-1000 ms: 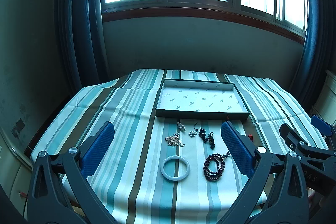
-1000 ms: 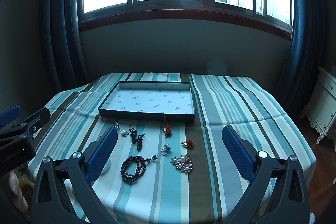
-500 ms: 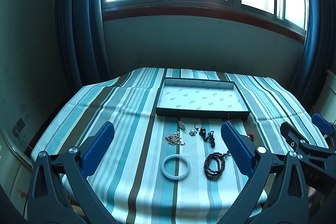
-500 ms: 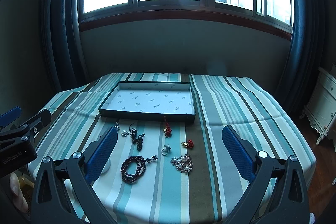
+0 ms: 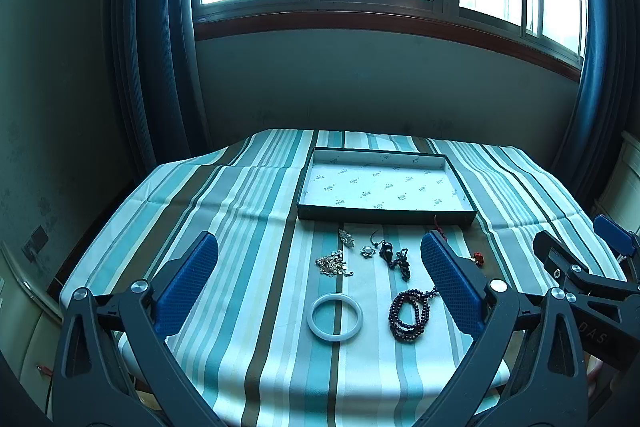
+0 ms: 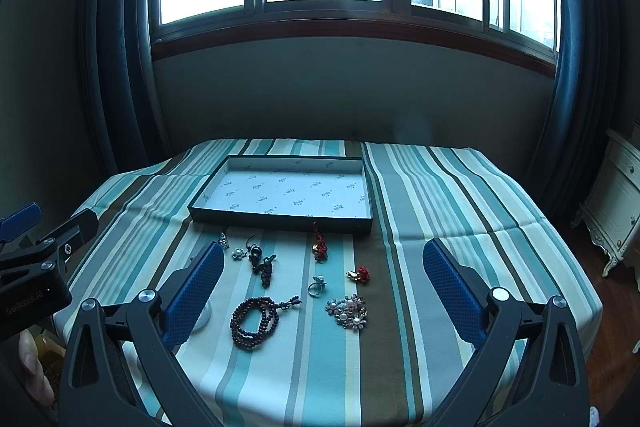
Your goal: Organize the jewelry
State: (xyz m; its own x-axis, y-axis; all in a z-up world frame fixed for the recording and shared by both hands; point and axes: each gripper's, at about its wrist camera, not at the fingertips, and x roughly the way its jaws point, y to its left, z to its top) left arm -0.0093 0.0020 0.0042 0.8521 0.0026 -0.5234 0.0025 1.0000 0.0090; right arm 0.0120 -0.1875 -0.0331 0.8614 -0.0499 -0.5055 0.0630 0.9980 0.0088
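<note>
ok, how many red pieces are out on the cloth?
2: a red knotted charm just in front of the tray, and a red-and-gold piece nearer, to its right. Other small ones may be hidden.

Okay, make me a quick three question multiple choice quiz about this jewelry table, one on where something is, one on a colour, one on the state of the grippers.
1. Where is the white bangle relative to the dark bead bracelet?
A. To its left, in the left wrist view
B. Inside the tray
C. On top of it

2. What colour are the pads of the hand-held grippers?
A. Red
B. Blue
C. Yellow

3. What state is the tray in?
A. Holds all the jewelry
B. Covered by a lid
C. Holds no jewelry

Answers:
1. A, the bangle lies on the striped cloth left of the beads.
2. B, the textured pads show blue.
3. C, only its printed lining shows; both grippers, left and right, are open and hold nothing.
</note>
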